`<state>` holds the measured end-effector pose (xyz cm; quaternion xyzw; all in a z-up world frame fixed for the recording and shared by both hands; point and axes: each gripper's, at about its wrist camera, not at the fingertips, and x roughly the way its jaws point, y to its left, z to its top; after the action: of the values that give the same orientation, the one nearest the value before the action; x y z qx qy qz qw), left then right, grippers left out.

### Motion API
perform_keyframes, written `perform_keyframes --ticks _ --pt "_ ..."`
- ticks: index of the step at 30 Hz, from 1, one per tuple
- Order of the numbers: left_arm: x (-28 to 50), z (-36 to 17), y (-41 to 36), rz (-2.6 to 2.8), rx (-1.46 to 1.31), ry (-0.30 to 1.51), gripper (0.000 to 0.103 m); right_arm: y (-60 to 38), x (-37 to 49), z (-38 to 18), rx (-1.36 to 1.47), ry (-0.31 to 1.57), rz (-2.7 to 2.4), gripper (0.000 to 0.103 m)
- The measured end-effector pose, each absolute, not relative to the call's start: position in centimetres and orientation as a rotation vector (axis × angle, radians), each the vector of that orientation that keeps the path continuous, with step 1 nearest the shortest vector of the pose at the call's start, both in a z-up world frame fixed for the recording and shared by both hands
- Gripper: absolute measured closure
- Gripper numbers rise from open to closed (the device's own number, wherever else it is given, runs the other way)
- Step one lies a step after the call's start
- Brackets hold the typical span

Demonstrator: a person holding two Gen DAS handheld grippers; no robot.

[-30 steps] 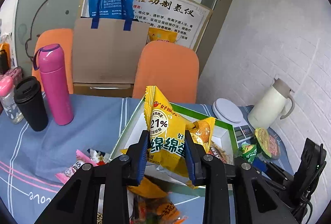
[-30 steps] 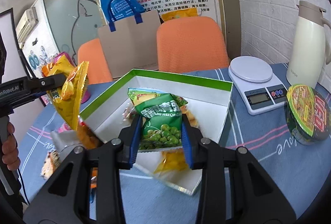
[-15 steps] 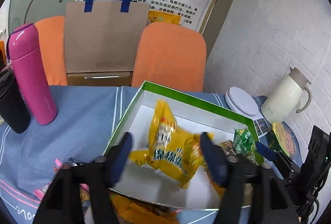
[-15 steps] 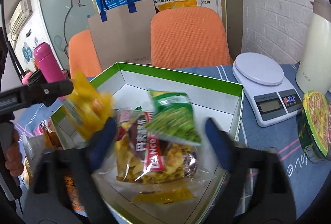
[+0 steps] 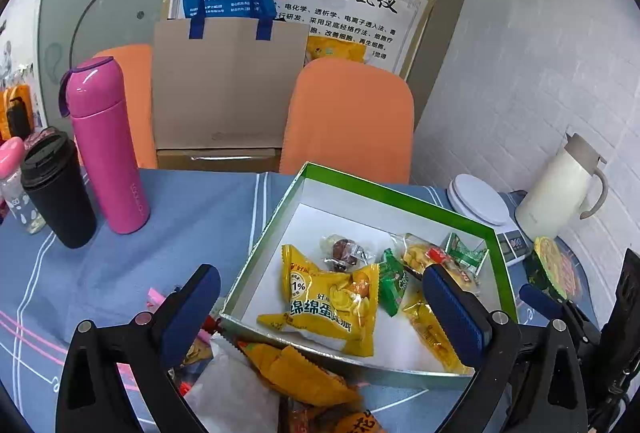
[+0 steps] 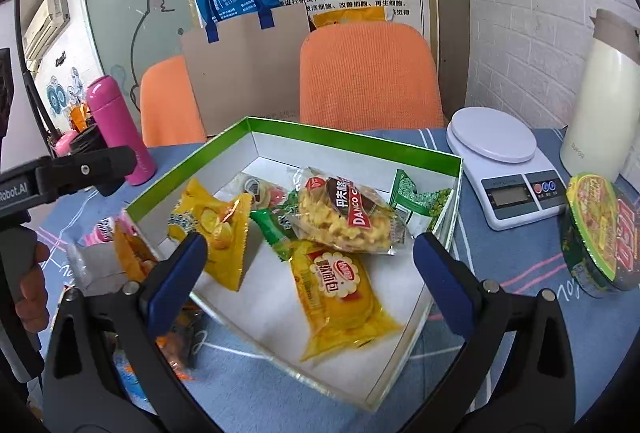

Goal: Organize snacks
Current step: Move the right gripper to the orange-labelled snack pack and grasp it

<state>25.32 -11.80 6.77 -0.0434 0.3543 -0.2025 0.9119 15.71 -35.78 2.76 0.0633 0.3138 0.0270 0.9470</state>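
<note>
Both hand-held grippers (image 5: 320, 307) (image 6: 308, 265) spread empty above snacks (image 6: 340, 217) in box (image 6: 352, 143).

The worktop (image 5: 160, 233) is covered in matt blue-grey cloth with thin woven stripes. The box (image 6: 352, 137) looks like smooth card, white inside with a green rim. The snack packets are glossy plastic film: the yellow cake packet (image 5: 332, 305) shines, and the clear wafer packet (image 6: 348, 217) shows crinkles and glare. The pink flask (image 5: 106, 145) has a glossy lacquered shell; the black cup (image 5: 56, 197) is matt. The chair back (image 6: 368, 73) is rough orange fabric. The scale (image 6: 504, 157) is smooth white plastic. The left claw (image 5: 320, 313) pads seem ribbed blue rubber, though distortion blurs them.
</note>
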Motion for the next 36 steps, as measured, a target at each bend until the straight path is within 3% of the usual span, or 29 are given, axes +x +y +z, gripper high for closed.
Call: perform_keyframes --ticks 13,27,31,34,36 --pt "16.9 7.7 -8.2 -0.448 -0.067 0.773 0.0 -32.3 8.6 4.6 0.126 0.608 0.14 0.001" --pt "9.8 0.9 -2.0 -0.461 -0.151 0.885 0.0 -28.1 7.5 -1.0 0.15 0.777 0.291 0.001" --pt "8.9 -0.6 -1.4 -0.464 -0.17 0.913 0.0 -26.2 9.2 -1.5 0.092 0.804 0.316 0.011" --pt "8.3 -0.8 -1.0 -0.473 -0.177 0.915 0.001 -25.2 11.0 -2.1 0.086 0.83 0.329 0.027" --pt "8.0 -0.7 -0.9 -0.478 -0.164 0.908 0.001 -24.9 12.1 -2.7 0.092 0.846 0.323 0.028"
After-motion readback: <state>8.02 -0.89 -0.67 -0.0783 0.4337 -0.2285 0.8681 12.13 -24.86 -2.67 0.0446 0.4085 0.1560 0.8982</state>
